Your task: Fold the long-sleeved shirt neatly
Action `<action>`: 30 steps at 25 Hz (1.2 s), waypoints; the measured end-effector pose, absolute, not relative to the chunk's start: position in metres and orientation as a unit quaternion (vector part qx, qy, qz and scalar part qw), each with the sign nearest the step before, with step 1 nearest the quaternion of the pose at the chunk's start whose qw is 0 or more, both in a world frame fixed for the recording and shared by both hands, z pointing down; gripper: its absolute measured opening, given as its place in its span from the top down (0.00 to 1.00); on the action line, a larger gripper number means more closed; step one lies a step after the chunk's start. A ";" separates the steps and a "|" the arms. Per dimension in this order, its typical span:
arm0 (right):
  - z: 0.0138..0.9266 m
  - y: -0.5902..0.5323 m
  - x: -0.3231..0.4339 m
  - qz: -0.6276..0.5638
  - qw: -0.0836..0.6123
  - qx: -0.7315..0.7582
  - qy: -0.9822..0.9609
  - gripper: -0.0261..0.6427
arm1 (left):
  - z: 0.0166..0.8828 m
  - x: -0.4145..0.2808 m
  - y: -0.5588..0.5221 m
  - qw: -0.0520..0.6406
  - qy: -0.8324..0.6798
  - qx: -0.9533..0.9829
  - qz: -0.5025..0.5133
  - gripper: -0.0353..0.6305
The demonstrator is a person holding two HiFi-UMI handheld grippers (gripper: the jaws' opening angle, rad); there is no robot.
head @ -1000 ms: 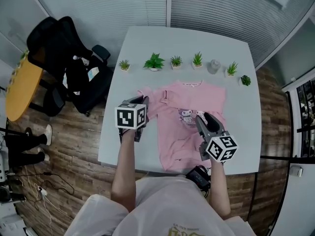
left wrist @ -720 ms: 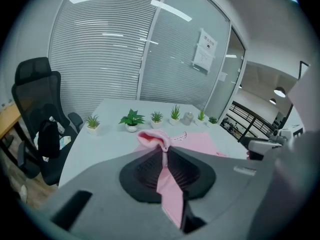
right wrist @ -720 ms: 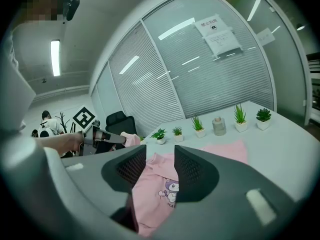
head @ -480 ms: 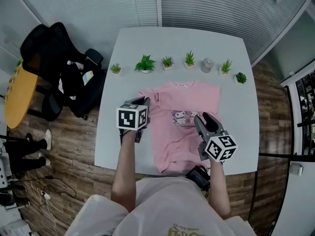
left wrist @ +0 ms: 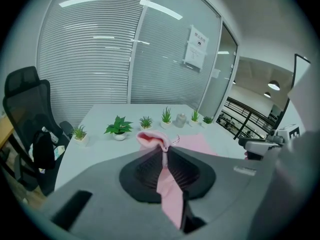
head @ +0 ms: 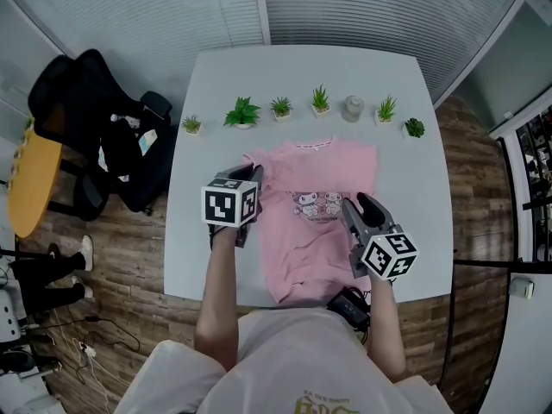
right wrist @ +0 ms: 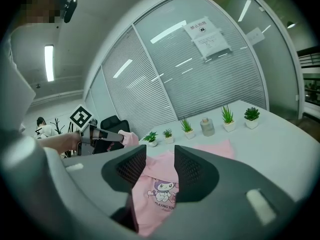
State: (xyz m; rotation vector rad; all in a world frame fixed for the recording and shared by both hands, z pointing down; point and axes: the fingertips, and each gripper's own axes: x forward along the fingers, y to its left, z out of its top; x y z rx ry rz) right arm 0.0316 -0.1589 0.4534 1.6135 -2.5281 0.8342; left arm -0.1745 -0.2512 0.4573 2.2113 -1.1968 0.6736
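Note:
A pink long-sleeved shirt with a cartoon print lies flat on the white table. My left gripper is at the shirt's left edge, shut on a fold of its pink cloth. In the left gripper view that fold bulges out past the closed left gripper, and cloth hangs down between the pads. My right gripper hovers over the right half of the shirt with its jaws apart. The right gripper shows the printed shirt through the gap, and the left gripper at the left.
Several small potted plants and a grey bottle stand in a row along the table's back. A black office chair with a bag and a yellow table stand left of the table. A black device sits at the near edge.
Both grippers have moved to the right across the shirt. The left one has carried the pink cloth from beside the body in over its left edge. Neither gripper's jaws changed.

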 end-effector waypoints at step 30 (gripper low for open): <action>0.471 -0.154 0.105 0.299 -0.023 0.552 -0.778 0.70 | 0.450 -0.051 -0.276 0.226 -0.356 0.865 0.273 0.89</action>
